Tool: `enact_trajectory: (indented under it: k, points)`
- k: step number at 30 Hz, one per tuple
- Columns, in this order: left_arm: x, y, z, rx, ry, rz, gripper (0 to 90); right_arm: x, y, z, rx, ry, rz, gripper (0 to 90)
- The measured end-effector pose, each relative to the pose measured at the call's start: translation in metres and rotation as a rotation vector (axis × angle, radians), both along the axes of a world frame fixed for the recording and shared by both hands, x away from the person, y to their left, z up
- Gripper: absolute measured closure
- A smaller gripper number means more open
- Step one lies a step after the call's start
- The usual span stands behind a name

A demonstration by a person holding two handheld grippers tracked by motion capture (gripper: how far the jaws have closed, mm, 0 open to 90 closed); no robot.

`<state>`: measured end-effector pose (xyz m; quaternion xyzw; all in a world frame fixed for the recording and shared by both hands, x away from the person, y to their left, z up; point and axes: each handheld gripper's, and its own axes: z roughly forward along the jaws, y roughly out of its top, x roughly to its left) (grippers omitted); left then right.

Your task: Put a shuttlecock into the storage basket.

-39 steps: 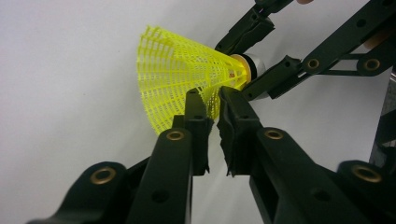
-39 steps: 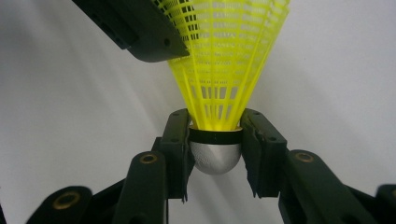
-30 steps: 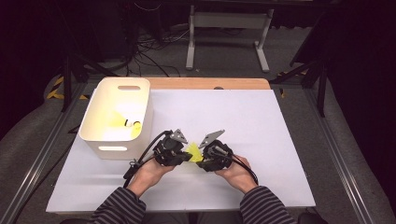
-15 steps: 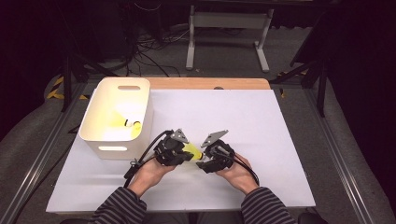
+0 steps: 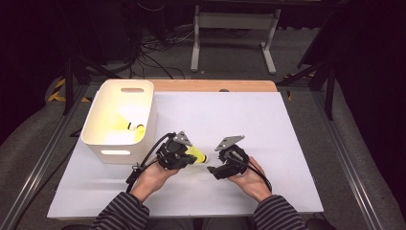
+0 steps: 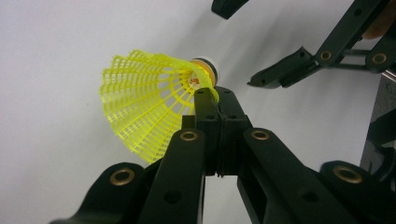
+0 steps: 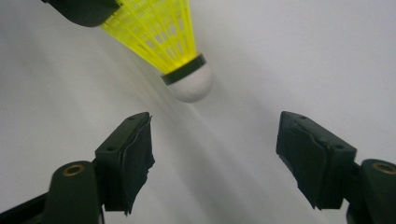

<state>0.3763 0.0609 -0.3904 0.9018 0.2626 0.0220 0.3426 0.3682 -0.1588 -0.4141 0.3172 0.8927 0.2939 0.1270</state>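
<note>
Since a second ago the right gripper (image 5: 216, 168) has backed away, jaws wide apart. Left gripper (image 5: 191, 160) clamps the yellow shuttlecock (image 6: 154, 105) by its mesh skirt; cork seemingly pointing rightward, just above the table (image 5: 268, 124).

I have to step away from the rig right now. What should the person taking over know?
Left gripper: shut on the yellow shuttlecock, pinching its skirt rim, held above the table.
Right gripper: open, holding nothing, cork tip just ahead of its jaws.
White bin: at the table's left, something yellow already inside.
Likely left: get this shuttlecock into the bin.
</note>
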Motion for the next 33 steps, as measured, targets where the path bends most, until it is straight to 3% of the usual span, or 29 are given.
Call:
enact_trajectory:
  k: [9, 33]
  points:
    - [-0.001, 0.002, 0.001, 0.001, 0.0, 0.012, 90.0, -0.007, -0.022, 0.004, 0.053, -0.036, -0.077, 25.9]
    - [-0.001, 0.006, 0.005, 0.008, -0.012, 0.023, 90.0, -0.02, -0.058, 0.002, 0.14, -0.056, -0.127, 21.2]
